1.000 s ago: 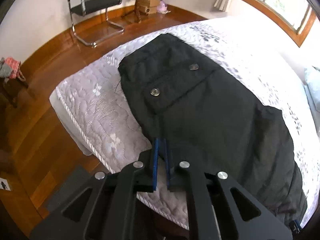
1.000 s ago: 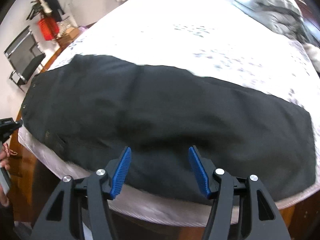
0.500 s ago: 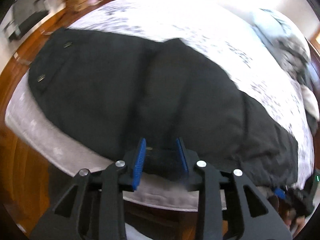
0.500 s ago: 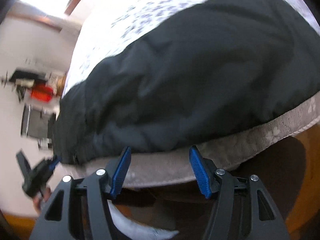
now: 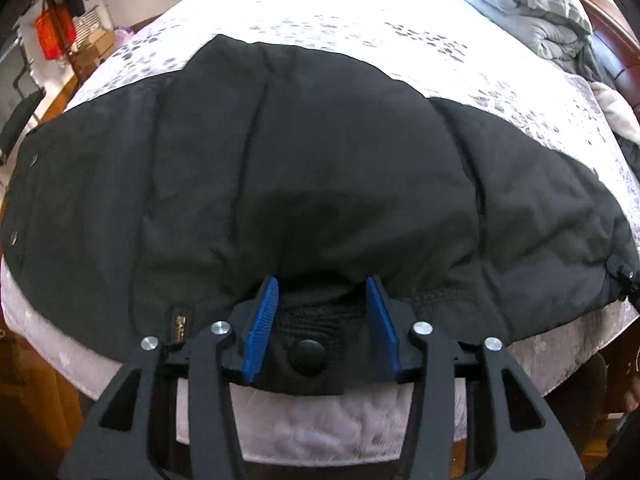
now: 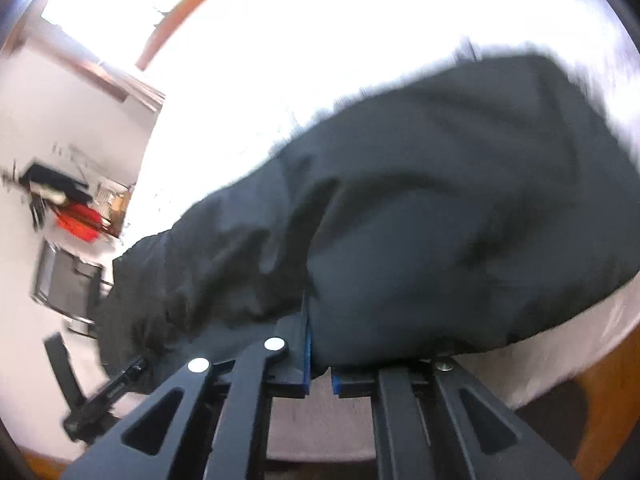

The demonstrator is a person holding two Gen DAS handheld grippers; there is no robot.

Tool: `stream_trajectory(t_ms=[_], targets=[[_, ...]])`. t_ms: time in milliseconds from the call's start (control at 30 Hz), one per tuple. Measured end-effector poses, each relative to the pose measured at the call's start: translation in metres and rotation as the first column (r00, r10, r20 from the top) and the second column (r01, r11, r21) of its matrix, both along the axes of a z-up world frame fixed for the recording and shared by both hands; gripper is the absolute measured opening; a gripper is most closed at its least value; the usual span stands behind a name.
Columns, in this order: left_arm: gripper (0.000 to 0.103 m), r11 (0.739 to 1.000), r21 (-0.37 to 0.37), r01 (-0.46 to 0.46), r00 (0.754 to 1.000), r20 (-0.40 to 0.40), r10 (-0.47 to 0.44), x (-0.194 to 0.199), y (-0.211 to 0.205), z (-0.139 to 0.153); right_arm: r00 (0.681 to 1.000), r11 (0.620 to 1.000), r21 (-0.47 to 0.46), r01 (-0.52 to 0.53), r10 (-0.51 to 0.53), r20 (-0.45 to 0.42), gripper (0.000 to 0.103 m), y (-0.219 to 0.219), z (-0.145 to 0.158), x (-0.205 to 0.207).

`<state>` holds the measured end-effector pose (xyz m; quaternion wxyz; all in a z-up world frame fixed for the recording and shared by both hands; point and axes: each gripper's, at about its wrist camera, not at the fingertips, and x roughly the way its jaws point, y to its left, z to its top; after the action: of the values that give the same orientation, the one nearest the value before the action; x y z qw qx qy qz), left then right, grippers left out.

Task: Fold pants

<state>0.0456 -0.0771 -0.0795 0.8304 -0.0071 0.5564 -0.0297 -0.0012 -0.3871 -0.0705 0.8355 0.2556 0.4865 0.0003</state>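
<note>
Both grippers have swung to the near edge of the bed (image 5: 320, 432) since a second ago. Left gripper (image 5: 322, 312): fingers opening, one pair of black pants' (image 5: 320, 160) waistband between them. Right gripper (image 6: 318, 360): fingers closing, pinching pants (image 6: 440, 220) fabric at that edge.

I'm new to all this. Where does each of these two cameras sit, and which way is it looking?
Left wrist view: sits on the left gripper, looking down along its blue fingers at the black pants on the bed; the jaws are opening, waistband cloth between them.
Right wrist view: sits on the right gripper, tilted and blurred, its fingers closing on the pants' edge.
Both views share the pants, the bed and a red bag hanging by the wall.
</note>
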Motion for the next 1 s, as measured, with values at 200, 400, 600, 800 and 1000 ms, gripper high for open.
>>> stream_trajectory(t_ms=[200,400,600,800,1000], targets=[[0.05,0.999,0.041,0.005,1.0,0.0,-0.005,0.002,-0.006,-0.003,0.993,0.992,0.115,0.05,-0.038,-0.111,0.011,-0.006,-0.038,0.001],[0.05,1.0,0.022,-0.004,1.0,-0.019,0.005,0.004,-0.003,0.003,0.992,0.965,0.234,0.115,-0.099,-0.08,0.039,-0.045,-0.034,-0.02],[0.061,0.999,-0.013,0.029,0.999,-0.037,-0.029,0.001,-0.015,0.01,0.958,0.937,0.205,0.283,-0.267,-0.101,0.056,-0.107,-0.039,-0.042],[0.089,0.992,-0.02,0.122,0.992,-0.042,-0.123,-0.003,-0.049,0.017,0.921,0.864,0.317,0.39,-0.36,-0.151,0.056,-0.163,-0.061,-0.057],[0.09,0.984,0.018,0.179,0.981,-0.079,-0.177,0.0,-0.072,0.006,0.923,0.835,0.393,0.384,-0.363,-0.129,0.054,-0.157,-0.076,-0.041]])
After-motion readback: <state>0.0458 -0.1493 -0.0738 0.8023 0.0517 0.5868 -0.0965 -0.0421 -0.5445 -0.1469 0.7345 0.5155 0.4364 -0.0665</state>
